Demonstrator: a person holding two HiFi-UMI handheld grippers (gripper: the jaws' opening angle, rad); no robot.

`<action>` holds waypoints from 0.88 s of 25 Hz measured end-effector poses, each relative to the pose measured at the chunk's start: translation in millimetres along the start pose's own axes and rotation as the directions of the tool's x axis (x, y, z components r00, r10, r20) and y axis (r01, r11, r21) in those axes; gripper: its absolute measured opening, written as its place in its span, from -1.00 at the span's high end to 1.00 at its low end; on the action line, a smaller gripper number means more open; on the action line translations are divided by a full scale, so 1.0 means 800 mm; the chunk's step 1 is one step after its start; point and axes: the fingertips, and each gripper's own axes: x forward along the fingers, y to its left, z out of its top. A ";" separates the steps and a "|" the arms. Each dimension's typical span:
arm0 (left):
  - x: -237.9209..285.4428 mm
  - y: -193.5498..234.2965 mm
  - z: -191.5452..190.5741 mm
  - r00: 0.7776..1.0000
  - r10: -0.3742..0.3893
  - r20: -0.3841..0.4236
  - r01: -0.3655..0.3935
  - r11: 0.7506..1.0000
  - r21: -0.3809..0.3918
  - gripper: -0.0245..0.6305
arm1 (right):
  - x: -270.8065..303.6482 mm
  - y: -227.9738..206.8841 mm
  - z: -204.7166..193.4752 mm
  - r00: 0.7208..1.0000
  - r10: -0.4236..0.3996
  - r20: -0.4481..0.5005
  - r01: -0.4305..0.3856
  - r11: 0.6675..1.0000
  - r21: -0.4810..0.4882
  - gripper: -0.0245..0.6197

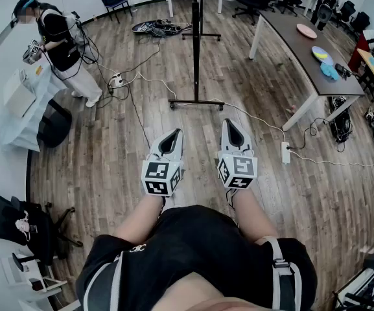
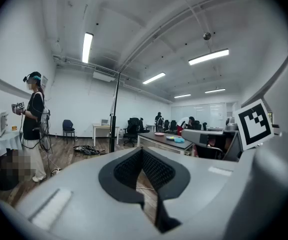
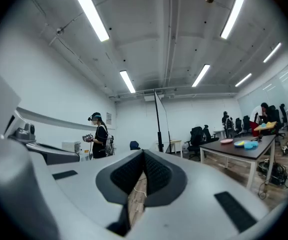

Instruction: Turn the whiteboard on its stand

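Wood-floor office with cables trailing across the floor. Whiteboard [image 1: 196,37] stands edge-on on its wheeled stand at far centre, well apart from both tools, so turning looks not yet started. Left hand-held gripper [image 1: 172,137] and right hand-held gripper [image 1: 232,127] sit side by side near the body, jaws closed together, nothing held. Likely a ready pose aimed at the board. Person [image 1: 60,41] far left, worktop [image 1: 290,34] far right.

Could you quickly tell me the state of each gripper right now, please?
Left gripper: closed, holding nothing.
Right gripper: closed, holding nothing.
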 end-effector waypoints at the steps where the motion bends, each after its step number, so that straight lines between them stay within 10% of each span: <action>1: -0.001 -0.003 -0.002 1.000 0.002 0.000 -0.002 1.000 -0.003 0.89 | -0.003 -0.001 -0.001 1.000 0.001 -0.002 -0.001 1.000 -0.002 0.90; 22: -0.014 0.010 -0.028 0.999 -0.032 -0.027 0.031 0.998 -0.046 0.89 | -0.012 0.036 -0.020 0.999 0.012 -0.043 -0.013 1.000 -0.013 0.90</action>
